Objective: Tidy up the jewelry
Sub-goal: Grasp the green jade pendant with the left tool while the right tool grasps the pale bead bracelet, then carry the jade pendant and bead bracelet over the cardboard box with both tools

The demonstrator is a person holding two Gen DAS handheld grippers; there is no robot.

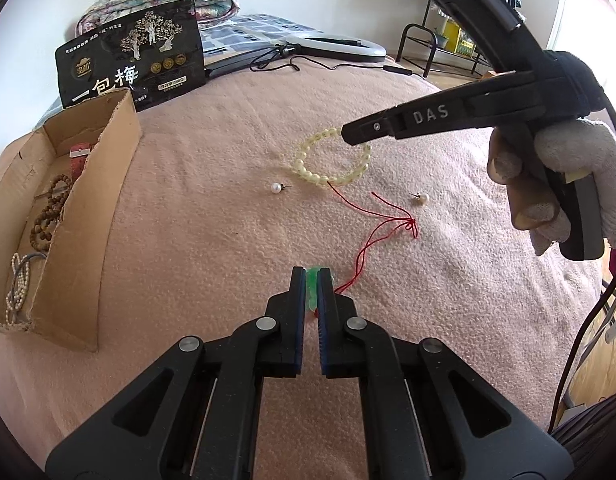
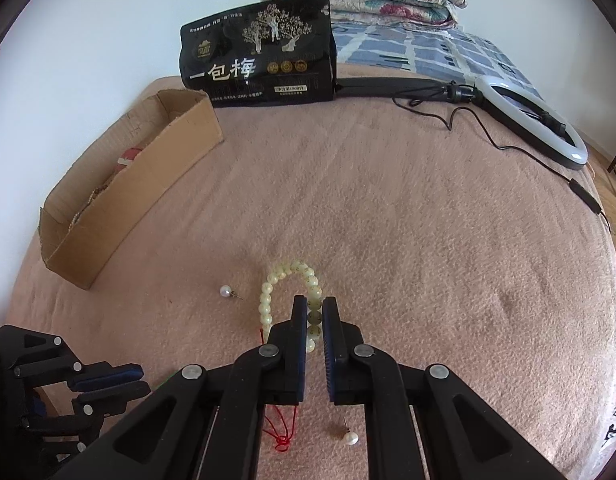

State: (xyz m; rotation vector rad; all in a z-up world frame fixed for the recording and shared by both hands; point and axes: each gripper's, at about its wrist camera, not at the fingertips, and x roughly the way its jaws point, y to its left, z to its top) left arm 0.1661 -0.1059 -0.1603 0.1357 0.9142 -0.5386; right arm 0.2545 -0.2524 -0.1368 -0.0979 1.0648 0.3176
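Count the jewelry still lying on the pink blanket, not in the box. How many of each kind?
Pearl stud earrings: 2
Cream bead bracelet: 1
Green pendant on red cord: 1
Total: 4

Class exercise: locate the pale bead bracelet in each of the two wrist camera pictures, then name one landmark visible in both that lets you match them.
Left wrist view: the pale bead bracelet lies centre, slightly right, on the pink blanket, partly under the right gripper.
Right wrist view: bracelet low centre, one side between that gripper's fingers.
Shared landmark: the cardboard box, left in both.
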